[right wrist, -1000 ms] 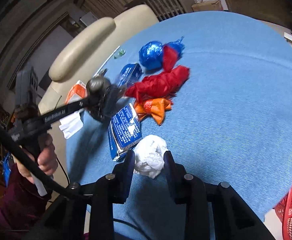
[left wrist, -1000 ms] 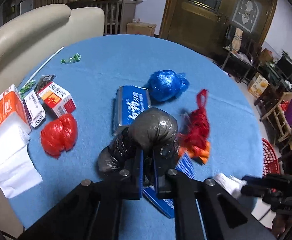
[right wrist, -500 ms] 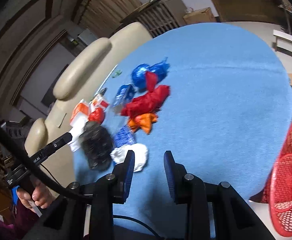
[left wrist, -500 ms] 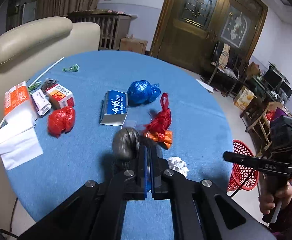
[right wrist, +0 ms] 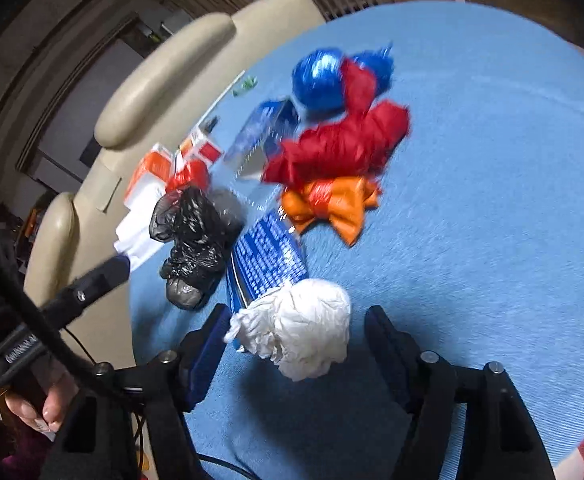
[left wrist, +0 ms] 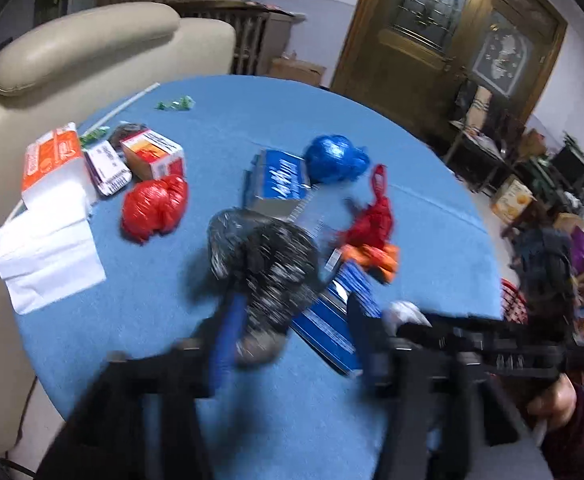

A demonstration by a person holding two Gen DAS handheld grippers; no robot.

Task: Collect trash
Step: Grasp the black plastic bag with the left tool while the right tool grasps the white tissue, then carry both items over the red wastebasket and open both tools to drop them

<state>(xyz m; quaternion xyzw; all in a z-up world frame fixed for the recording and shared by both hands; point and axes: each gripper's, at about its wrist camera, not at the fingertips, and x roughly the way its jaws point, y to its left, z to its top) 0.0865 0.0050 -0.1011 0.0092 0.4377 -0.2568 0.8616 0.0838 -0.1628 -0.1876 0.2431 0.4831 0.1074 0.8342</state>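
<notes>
Right wrist view: white paper wad (right wrist: 298, 330), no clear long axis, near table (right wrist: 492, 200) edge.
Right gripper (right wrist: 294, 344): fingers wide apart, flanking wad.
Left gripper (left wrist: 287, 344): spread, black bag (left wrist: 267, 268) between.

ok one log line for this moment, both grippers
left gripper: open, black bag on table | right gripper: open around white wad

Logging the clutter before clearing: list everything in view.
black bag: one, black, centre, between left fingers
paper wad: one, white, between right fingers
packets: two, blue, centre
blue bag: one, blue, far side
red bags: two, red, left and centre
orange bag: one, orange, beside centre red bag
cartons: three, orange, red, white, left edge
tissue sheets: white, left edge
basket: one, red, beyond table
table: one, blue
left gripper: black, open
right gripper: black, open
</notes>
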